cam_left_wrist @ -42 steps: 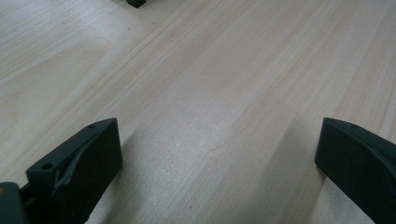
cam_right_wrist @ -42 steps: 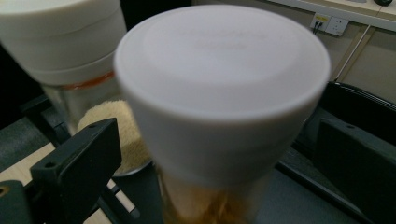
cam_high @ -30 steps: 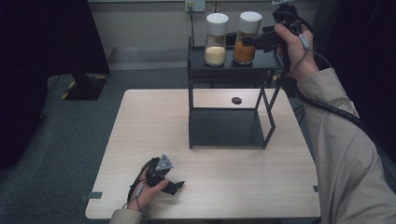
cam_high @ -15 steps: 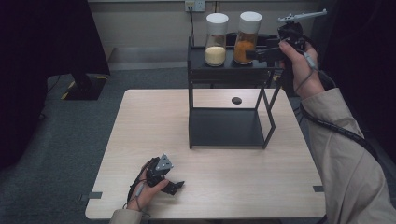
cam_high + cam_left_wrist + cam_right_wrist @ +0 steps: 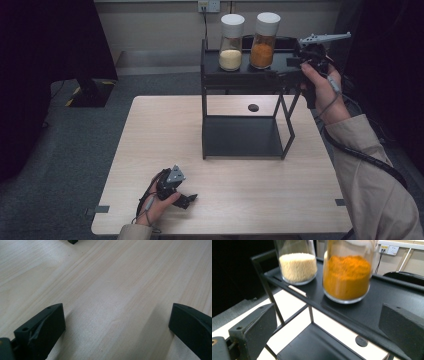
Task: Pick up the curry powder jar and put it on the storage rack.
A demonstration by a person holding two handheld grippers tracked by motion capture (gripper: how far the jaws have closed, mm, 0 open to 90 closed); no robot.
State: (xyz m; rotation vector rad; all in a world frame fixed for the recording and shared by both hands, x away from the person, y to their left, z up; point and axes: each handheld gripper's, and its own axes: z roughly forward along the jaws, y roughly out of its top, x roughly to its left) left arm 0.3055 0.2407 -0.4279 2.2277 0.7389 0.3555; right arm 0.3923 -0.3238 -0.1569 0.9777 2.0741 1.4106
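Two jars on top shelf of black rack (image 5: 240, 80), directly ahead of right gripper (image 5: 285, 75): jar of orange powder (image 5: 347, 277) nearest its jaws, jar of pale grain (image 5: 298, 265) just beyond and to that gripper's left, the two standing close together, apart. Both upright, white lids on in high view. Right gripper held at shelf edge, level with top shelf; jaws spread wide, nothing between them, orange jar framed in the gap but not touched. Lower shelf of rack and round dark disc (image 5: 361, 340) on table visible below the jaws. Left gripper (image 5: 185, 199) low on light wood table (image 5: 150, 130), near front edge, well apart from rack; jaws spread wide, pads on or just above bare wood, cannot tell which. One rack foot (image 5: 73, 241) far ahead of left jaws.
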